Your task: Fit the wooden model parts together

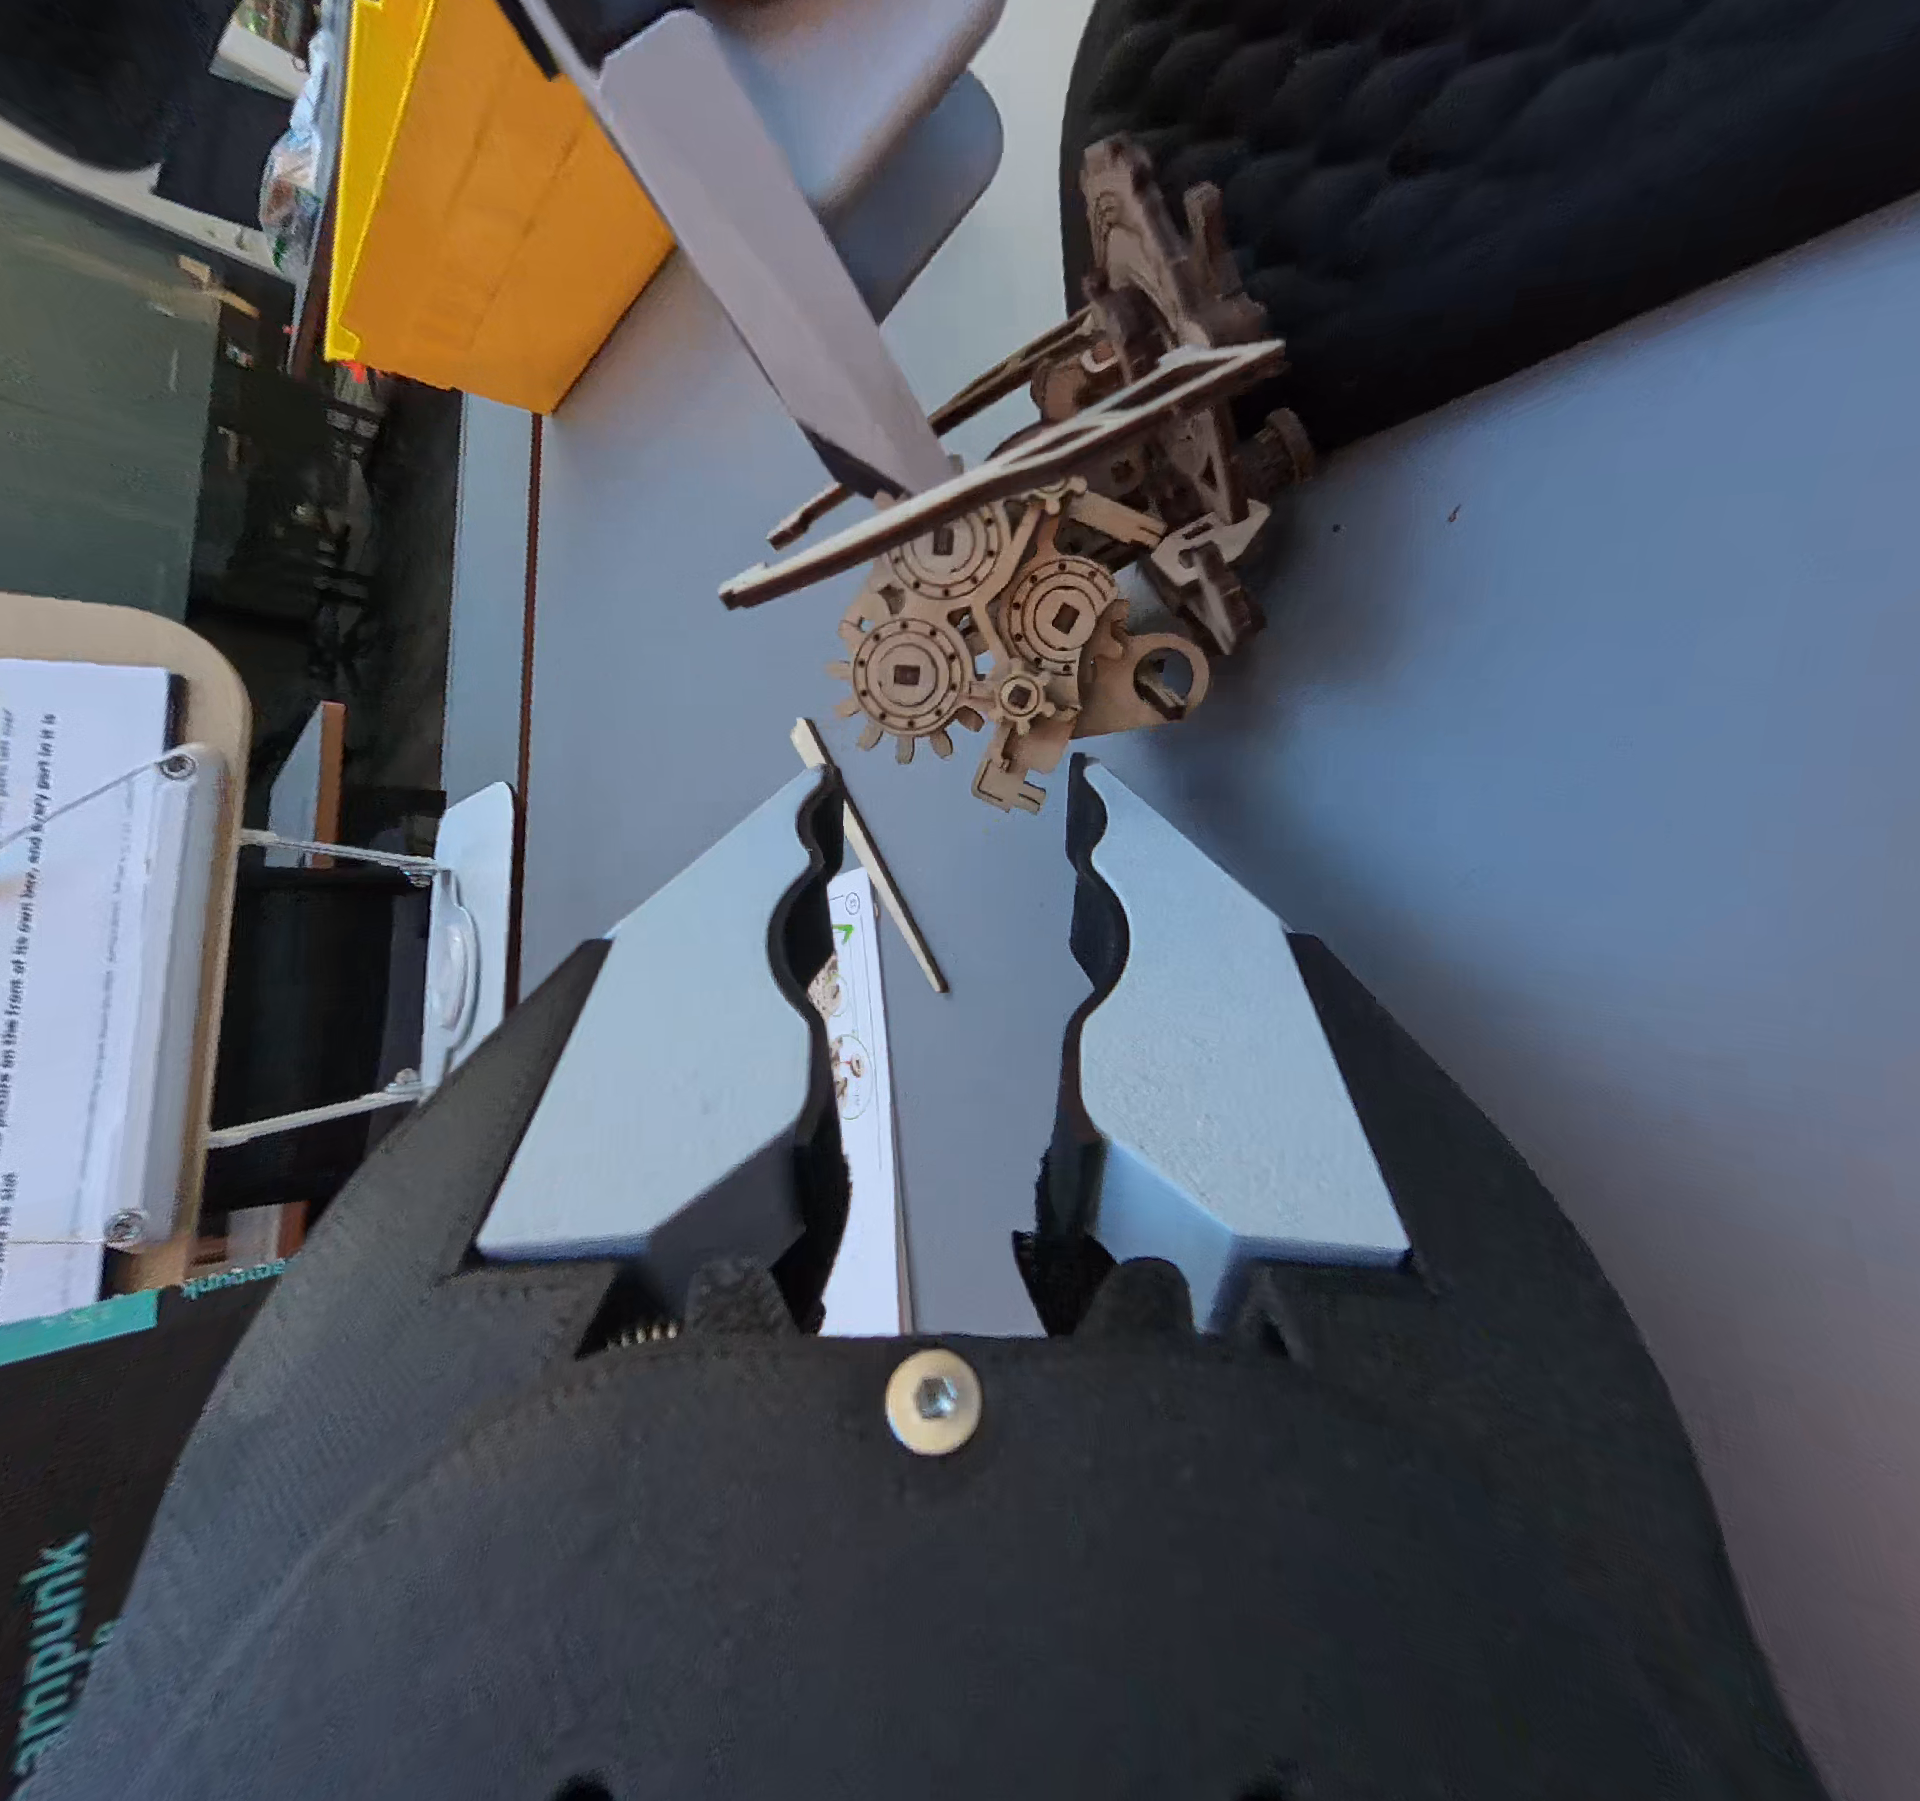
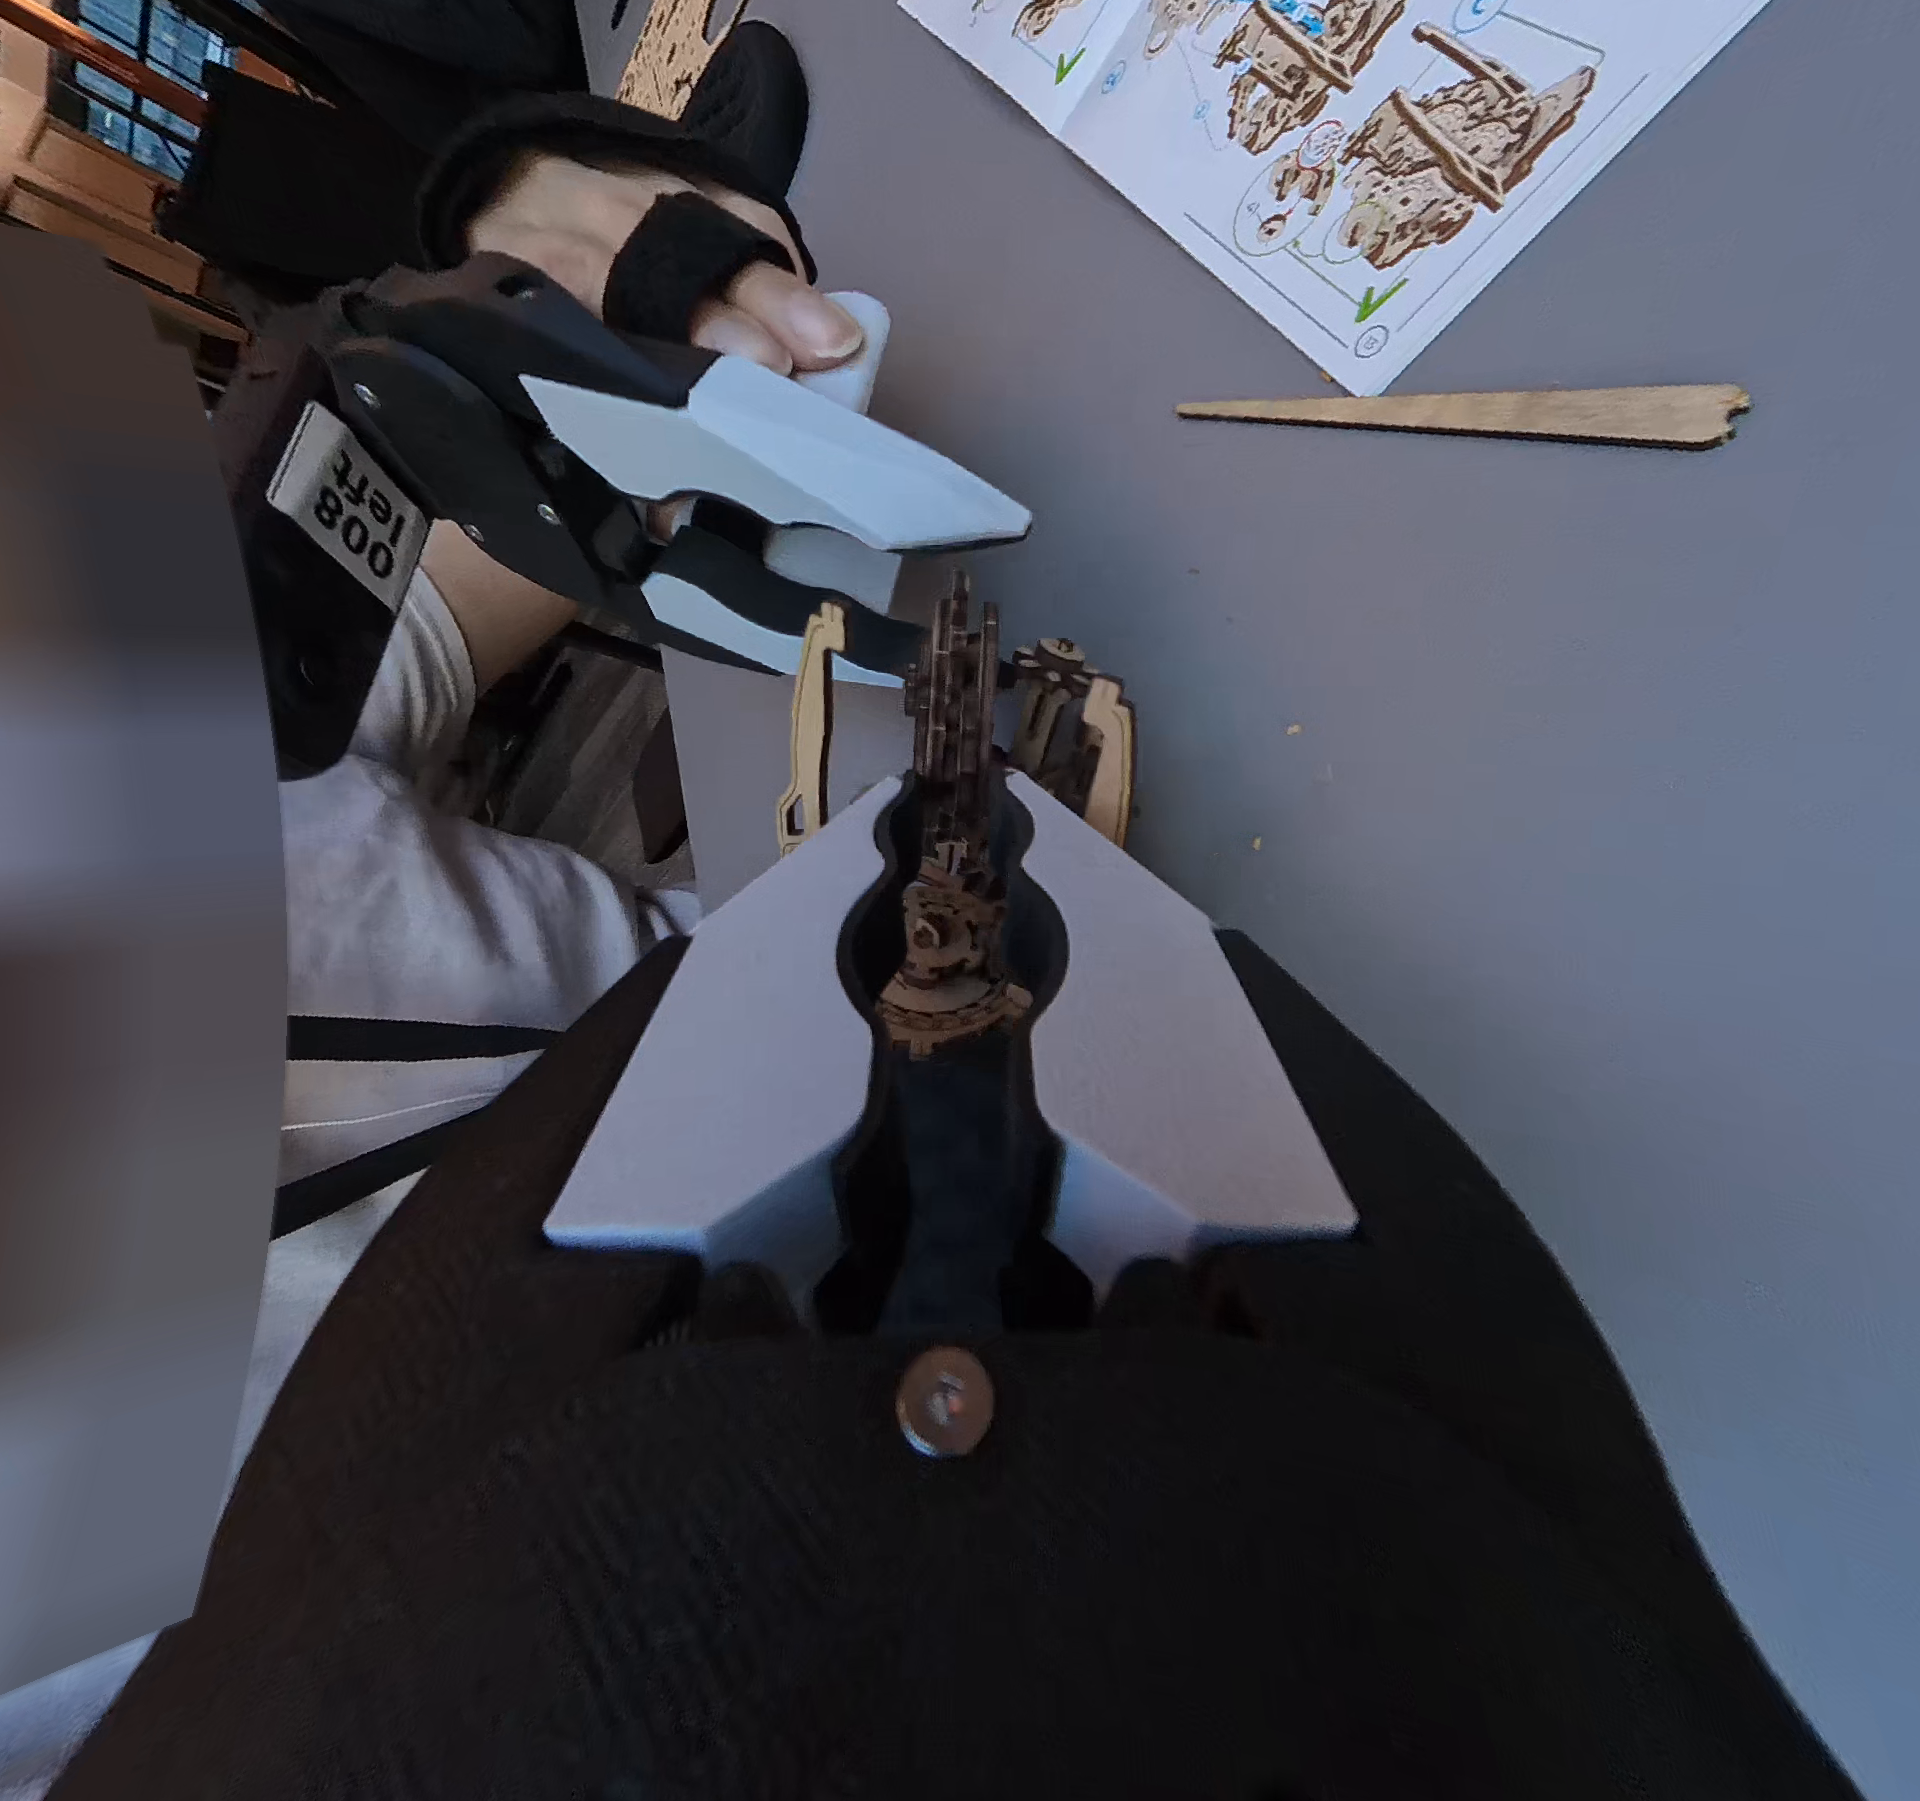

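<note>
Grippers over grey table point(image 1: 1558, 816): my left gripper point(image 1: 951, 790) stands wide apart and empty, a loose wooden sliver point(image 1: 873, 868) lying beside its left finger. Just beyond its tips sits the wooden gear model point(image 1: 1039, 588), leaning against a black cushion point(image 1: 1507, 141). My right gripper point(image 2: 951, 795) is clamped on that model, instruction sheet point(image 2: 1351, 89) lying farther right.

Laser-cut plywood model point(image 1: 997, 608), matt; plastic fingers point(image 1: 1195, 1003); matt table point(image 1: 1558, 816).
</note>
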The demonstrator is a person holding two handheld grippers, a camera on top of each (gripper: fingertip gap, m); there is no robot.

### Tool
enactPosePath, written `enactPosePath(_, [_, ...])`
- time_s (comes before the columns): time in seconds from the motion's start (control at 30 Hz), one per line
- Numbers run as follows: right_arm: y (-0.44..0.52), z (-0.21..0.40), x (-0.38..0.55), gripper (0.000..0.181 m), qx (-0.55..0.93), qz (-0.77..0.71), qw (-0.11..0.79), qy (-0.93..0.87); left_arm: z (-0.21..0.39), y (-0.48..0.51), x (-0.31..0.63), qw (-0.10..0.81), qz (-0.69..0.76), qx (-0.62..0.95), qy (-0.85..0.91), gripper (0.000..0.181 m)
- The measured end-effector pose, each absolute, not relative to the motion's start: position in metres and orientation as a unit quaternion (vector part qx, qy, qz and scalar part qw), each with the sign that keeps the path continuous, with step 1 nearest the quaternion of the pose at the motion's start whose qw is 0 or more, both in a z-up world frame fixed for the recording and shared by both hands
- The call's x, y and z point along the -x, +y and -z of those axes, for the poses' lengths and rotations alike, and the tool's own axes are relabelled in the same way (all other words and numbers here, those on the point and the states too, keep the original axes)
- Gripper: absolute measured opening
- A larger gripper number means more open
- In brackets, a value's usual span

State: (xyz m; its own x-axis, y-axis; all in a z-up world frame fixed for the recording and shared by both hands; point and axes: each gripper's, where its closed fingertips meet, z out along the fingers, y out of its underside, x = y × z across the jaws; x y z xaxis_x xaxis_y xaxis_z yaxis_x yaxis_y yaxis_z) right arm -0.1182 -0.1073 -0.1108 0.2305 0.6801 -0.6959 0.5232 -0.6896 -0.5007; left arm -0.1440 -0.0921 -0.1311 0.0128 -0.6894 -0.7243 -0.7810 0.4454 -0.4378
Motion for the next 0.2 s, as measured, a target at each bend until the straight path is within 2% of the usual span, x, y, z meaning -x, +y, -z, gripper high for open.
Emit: enactPosePath(0.2, [-0.109, 0.104, 0.117, 0.01, 0.775, -0.496, 0.109, -0.376, 0.139, -0.103, 0.156, 0.459, 0.044, 0.602, 0.652, 0.044])
